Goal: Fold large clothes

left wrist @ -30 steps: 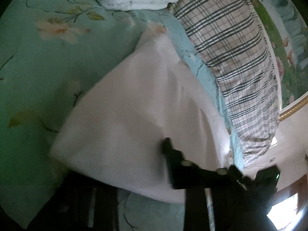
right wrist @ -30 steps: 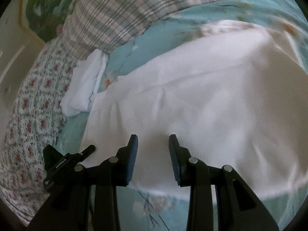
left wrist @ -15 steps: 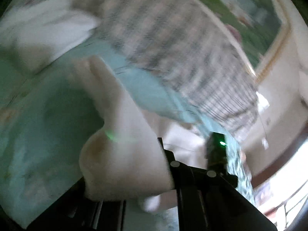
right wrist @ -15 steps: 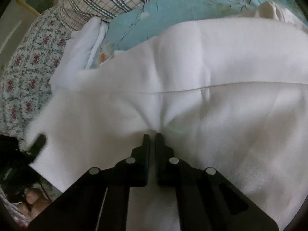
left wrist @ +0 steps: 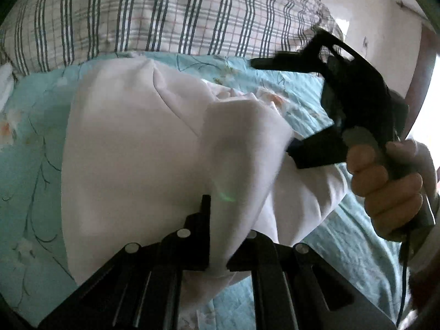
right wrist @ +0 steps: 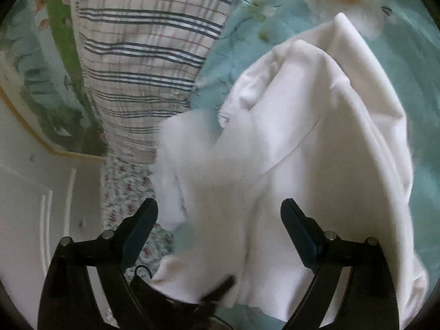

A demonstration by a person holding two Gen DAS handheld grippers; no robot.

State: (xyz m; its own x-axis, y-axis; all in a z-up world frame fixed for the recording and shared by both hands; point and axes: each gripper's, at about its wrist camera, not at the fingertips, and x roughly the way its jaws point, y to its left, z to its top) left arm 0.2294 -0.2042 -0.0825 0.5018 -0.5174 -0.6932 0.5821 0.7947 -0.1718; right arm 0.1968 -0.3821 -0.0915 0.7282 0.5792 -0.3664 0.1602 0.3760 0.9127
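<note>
In the left wrist view, the left gripper (left wrist: 217, 236) sits at the bottom centre of the frame with its two black fingers drawn close together on a fold of the white garment (left wrist: 137, 148); the cloth runs down between them and bunches below the tips. A faint green glint lies on the fabric just above the jaws. From there the garment spreads up and to the left across the middle of the frame, with a curved crease near its upper centre and a crumpled edge toward the upper right. It lies on a teal floral bedspread (left wrist: 30, 165) that shows along the left edge and the lower right.

At the right of that frame the right gripper (left wrist: 297, 154) reaches in, held by the person's right hand (left wrist: 385, 189); one dark finger touches the garment's right edge, though blur makes the contact hard to judge. A plaid quilt (left wrist: 165, 13) fills the top of the frame.

In the right wrist view, the right gripper (right wrist: 220, 233) has its jaws spread wide at the lower centre, the white garment (right wrist: 316, 151) hanging between and beyond them without being pinched. The garment rises toward the upper right over the teal floral bedspread (right wrist: 275, 5). The plaid quilt (right wrist: 148, 41) occupies the upper left, beside a painted wall panel (right wrist: 41, 68) at the far left.
</note>
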